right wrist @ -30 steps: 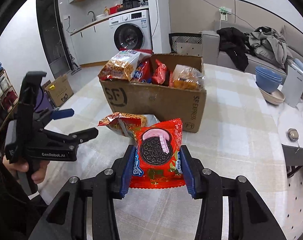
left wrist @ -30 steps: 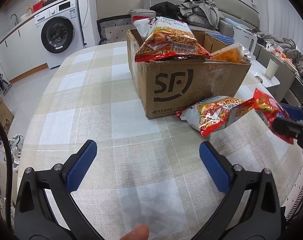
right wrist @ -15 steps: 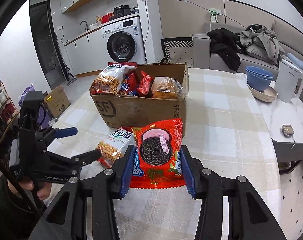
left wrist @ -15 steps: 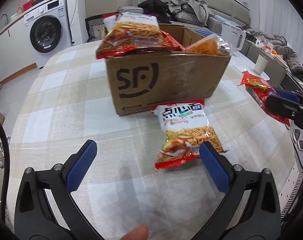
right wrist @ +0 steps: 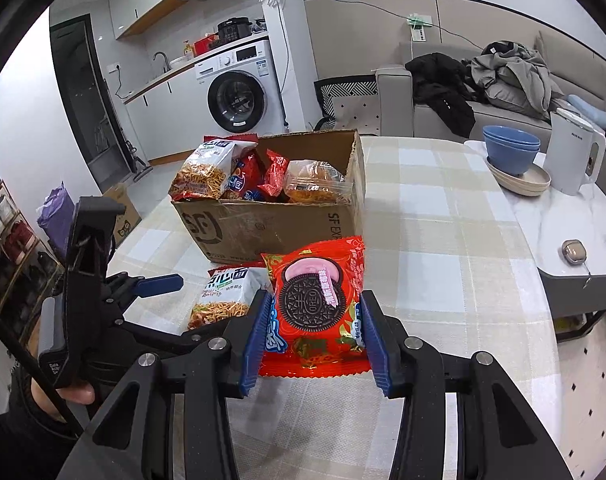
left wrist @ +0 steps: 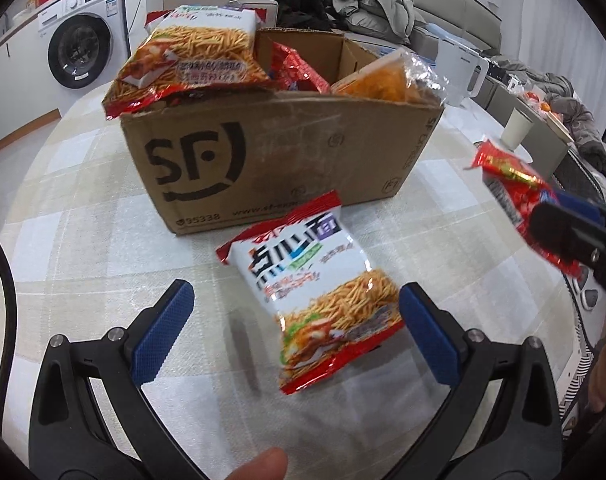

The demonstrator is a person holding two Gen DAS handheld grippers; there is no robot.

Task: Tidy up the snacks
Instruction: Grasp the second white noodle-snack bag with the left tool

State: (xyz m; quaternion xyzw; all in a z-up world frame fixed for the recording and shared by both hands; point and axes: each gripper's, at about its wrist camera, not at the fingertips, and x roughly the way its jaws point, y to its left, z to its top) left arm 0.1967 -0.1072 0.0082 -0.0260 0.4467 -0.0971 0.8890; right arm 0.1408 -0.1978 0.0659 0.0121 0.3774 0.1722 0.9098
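Observation:
A cardboard SF box [left wrist: 283,152] [right wrist: 263,228] stands on the checked table, holding several snack bags. A white and red noodle snack bag [left wrist: 319,300] [right wrist: 227,296] lies on the table in front of the box. My left gripper [left wrist: 295,328] is open, its blue pads either side of that bag's near end, not touching. My right gripper [right wrist: 315,336] is shut on a red Oreo packet [right wrist: 319,300], held above the table; it shows at the right of the left wrist view [left wrist: 519,204].
A second noodle bag [left wrist: 195,52] sticks out over the box's left rim. Blue bowls [right wrist: 511,152], a white kettle [right wrist: 575,152] and a small device [right wrist: 573,250] sit on a side counter at right. A washing machine [right wrist: 239,92] and a sofa stand behind.
My left gripper has moved forward and right so the noodle bag on the table now lies between its open fingers. The right gripper still holds the Oreo packet, drawn back slightly.

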